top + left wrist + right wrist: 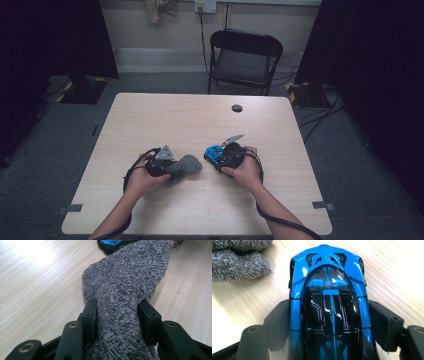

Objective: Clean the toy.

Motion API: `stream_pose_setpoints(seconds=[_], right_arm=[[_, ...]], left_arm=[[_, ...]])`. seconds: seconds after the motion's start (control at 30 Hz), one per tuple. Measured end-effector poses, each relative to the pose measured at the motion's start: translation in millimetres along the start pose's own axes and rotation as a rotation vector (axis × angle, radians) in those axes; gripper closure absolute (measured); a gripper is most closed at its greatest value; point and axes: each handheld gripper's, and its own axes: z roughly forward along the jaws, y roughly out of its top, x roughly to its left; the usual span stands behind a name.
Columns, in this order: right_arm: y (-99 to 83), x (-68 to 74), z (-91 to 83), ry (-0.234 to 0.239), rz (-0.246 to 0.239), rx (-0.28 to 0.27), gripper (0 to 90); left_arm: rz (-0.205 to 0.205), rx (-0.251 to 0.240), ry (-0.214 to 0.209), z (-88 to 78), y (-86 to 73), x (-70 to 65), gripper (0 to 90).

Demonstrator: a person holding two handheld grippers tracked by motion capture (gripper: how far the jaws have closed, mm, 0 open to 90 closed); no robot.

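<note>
A grey fluffy cloth (186,166) lies bunched on the wooden table (200,115), left of centre near the front. My left gripper (173,169) is shut on it; in the left gripper view both black pads squeeze the cloth (125,290) at its narrowed end, around my left gripper (118,312). A shiny blue and black toy car (212,153) sits just right of the cloth. My right gripper (218,156) is shut on the car; in the right gripper view the pads press its two flanks (329,290), nose pointing away from my right gripper (329,315). The cloth (237,262) lies beyond, upper left.
A small black round disc (237,108) sits on the far part of the table. A black folding chair (245,60) stands behind the table's far edge. Cables trail on the grey carpet at right. The car's front (112,243) lies just past the cloth.
</note>
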Motion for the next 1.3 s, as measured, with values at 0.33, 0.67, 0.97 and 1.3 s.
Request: stream_pose_setpoints(seconds=[0.33,0.67,0.97,1.3], right_arm=[[-4.6,-3.3,-11.7,-0.003,0.007,-0.008,26.3],[-5.4,-2.4,-25.5,0.04,-0.002,-0.015,26.3],[-5.0,5.6,-36.2,0.063,-0.037,-0.015,26.3],[1.3,25.5,-41.1,0.119,-0.087,-0.039,26.3]], left_arm=[[-0.008,-0.005,0.006,-1.2,0.9,0.9,56.6],[-0.029,-0.025,0.021,-3.1,5.9,3.3,62.3],[-0.102,-0.047,0.092,-4.6,19.2,17.8,67.2],[-0.11,-0.021,0.108,14.7,49.5,31.0,68.8]])
